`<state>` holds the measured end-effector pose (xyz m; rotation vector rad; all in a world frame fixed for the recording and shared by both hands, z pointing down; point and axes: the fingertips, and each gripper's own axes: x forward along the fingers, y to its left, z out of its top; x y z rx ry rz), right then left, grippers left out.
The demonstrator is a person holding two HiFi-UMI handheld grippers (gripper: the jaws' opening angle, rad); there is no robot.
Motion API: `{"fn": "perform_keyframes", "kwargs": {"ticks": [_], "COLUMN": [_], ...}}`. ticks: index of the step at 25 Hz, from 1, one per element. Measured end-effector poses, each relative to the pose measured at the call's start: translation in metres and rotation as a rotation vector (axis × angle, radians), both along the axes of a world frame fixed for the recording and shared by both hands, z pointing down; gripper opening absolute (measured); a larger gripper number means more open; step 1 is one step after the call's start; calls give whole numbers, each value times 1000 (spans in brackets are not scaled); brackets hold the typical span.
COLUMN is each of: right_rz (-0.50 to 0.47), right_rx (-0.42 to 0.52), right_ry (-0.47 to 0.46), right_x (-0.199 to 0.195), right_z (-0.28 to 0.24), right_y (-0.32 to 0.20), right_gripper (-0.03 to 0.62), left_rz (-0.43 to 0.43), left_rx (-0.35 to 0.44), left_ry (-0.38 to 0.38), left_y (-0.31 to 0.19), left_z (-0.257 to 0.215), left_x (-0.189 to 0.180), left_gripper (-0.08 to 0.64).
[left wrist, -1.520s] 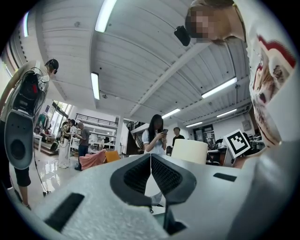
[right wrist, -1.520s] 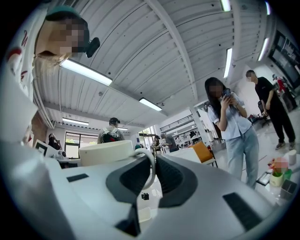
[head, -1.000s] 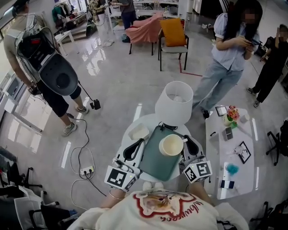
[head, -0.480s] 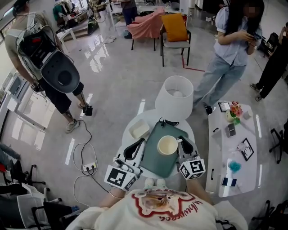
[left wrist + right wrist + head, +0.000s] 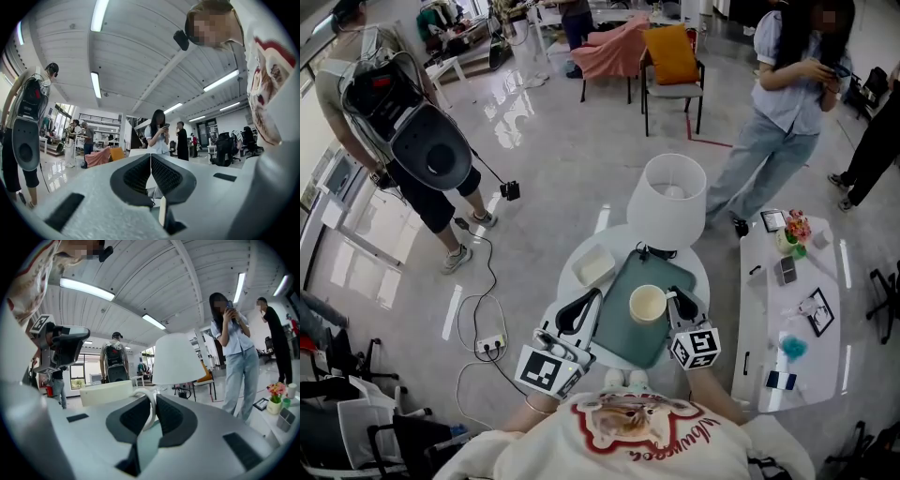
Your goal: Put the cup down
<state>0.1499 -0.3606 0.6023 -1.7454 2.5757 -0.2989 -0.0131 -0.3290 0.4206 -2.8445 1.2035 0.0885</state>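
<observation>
Lamp (image 5: 667,202) and white box (image 5: 592,266) beyond the tray (image 5: 619,328); its near half free.

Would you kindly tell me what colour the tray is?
The tray beneath the cup is muted green; the head view shows it best.

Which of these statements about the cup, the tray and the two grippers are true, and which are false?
1. The right gripper grips the cup by its handle. True.
2. The left gripper has its jaws wide apart. False: its jaws are together, with nothing between them.
3. The cup is full of dark coffee. False: in the head view its inside looks pale and empty.
4. In the head view, the cup is over the green tray. True.
</observation>
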Motion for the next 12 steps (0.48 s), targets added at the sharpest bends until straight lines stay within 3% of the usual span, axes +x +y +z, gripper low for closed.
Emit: {"fn": "perform_keyframes", "kwargs": {"ticks": [12], "right_rz": [-39], "right_rx": [-68], "right_ry": [34], "right_x": [-7], "right_z": [47], "right_y": [3], "right_gripper": [51], "left_rz": [-30], "left_rx": [21], "left_ry": [-19], "left_y": [11], "left_z": [-7], "left_x": [-10], "left_gripper": [17]}}
